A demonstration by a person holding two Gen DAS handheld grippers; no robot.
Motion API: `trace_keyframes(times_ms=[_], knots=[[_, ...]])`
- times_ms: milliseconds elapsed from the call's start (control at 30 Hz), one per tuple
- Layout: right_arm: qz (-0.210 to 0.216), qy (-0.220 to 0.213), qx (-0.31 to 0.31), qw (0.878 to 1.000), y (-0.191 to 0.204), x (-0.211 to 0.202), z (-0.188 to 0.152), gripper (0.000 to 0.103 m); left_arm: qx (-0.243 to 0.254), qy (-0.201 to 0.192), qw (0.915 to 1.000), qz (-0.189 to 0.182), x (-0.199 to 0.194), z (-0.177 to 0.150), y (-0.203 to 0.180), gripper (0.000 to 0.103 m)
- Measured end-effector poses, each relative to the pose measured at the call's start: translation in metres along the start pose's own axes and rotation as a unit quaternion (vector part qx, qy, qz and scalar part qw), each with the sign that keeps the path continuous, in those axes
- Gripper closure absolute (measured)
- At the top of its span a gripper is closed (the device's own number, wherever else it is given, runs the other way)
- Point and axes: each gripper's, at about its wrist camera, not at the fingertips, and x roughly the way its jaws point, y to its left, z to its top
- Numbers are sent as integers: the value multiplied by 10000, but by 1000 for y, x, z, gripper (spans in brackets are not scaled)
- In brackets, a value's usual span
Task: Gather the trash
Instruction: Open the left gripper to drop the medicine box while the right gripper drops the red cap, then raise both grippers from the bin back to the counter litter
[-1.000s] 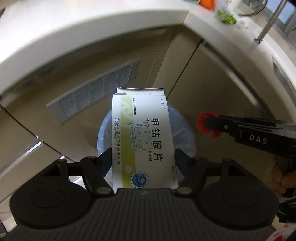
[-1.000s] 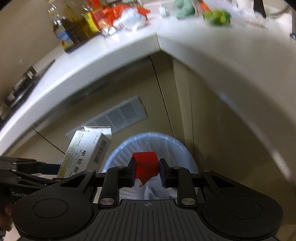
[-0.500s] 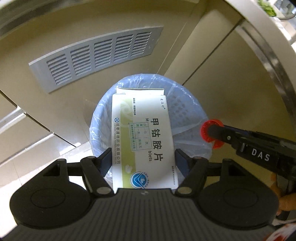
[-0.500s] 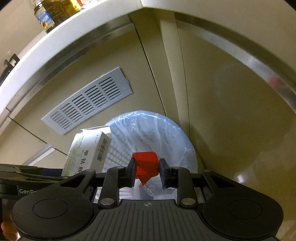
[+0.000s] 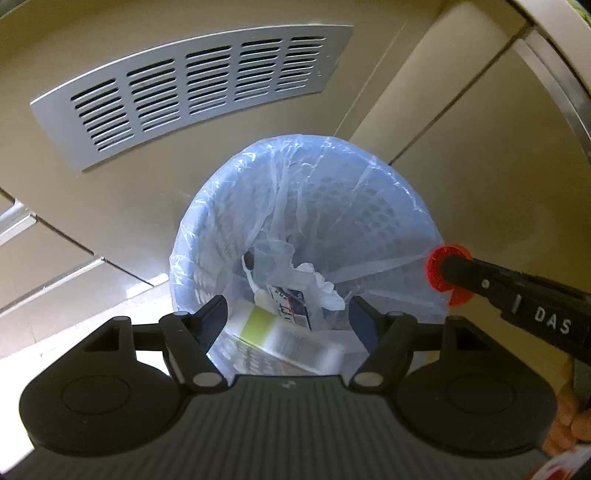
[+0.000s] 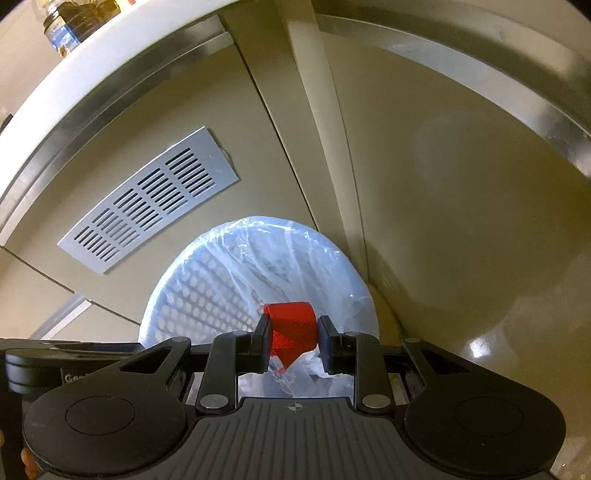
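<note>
Bin (image 5: 369,206) with clear liner, against cabinet. Medicine box (image 5: 280,338) blurred inside bin below left gripper (image 5: 286,314), jaws apart, empty. Right gripper (image 6: 291,338) over bin rim, clamped on red wrapper (image 6: 293,328).

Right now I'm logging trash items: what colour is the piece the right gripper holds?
Red; clearest in the right wrist view.

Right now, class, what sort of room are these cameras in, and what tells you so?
Probably a kitchen: a lined bin on the floor against cabinet doors, a vent grille in one door, and a bottle on the worktop above.
</note>
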Motion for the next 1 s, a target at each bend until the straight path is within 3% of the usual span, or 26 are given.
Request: trace_keyframes(times_ms=[267,667,800,1000], knots=[[101,123,-27,9999,0,2,1,77,393,-197,9989,139,-14,3,-5,35],[94,342,-14,9994,-1,17,2,76,434,-157,9988,173,-17,6,-2,35],[-64,506,126,9986,-4,24,3,56,448,-132,9987,191,-19,6,-1,35],[-104,548,34,9984,0,22,0,55,492,-138,9985,202,-22,7,0,35]])
